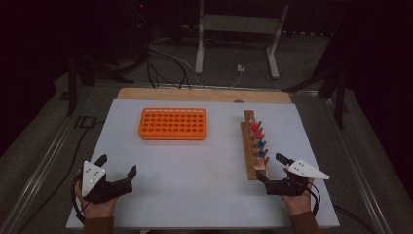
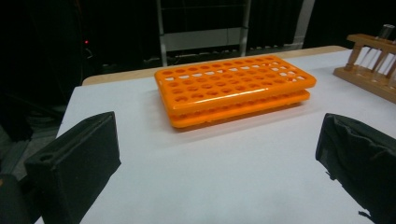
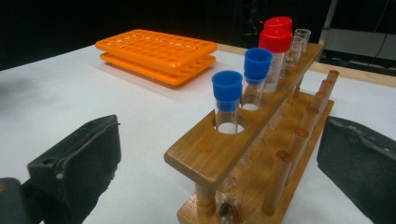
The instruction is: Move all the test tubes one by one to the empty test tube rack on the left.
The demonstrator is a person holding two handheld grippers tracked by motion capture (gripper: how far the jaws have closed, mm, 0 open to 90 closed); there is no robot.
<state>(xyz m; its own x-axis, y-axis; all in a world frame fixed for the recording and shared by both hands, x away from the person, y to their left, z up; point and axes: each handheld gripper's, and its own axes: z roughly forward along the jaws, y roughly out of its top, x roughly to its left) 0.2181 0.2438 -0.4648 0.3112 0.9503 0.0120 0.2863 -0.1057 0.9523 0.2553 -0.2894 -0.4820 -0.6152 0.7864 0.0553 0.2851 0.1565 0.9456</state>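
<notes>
Right gripper [image 3: 219, 158]: nearest to me; its black jaws stood wide apart, straddling the near end of the wooden test-tube stand [image 3: 233, 158], holding nothing and, as far as I could see, touching nothing.
Left gripper [image 2: 217, 158]: I had it gaping just as wide over the bare white table sheet [image 2: 224, 182], empty, aimed at the flat orange plastic tube rack [image 2: 236, 88] lying ahead of it.
Tubes: two blue-capped glass tubes [image 3: 227, 100] sat in the stand's nearest holes, two red-capped ones [image 3: 275, 46] behind them, and uncapped clear ones at the far end.
Rack: every hole I could see in the orange rack was unfilled; it lay well apart from the stand, toward my left side.
Progress: I judged the work barely begun, with no tube lifted and none moved across.
Left to do: I judged the nearest blue-capped tube the likely first grasp for my right gripper.
</notes>
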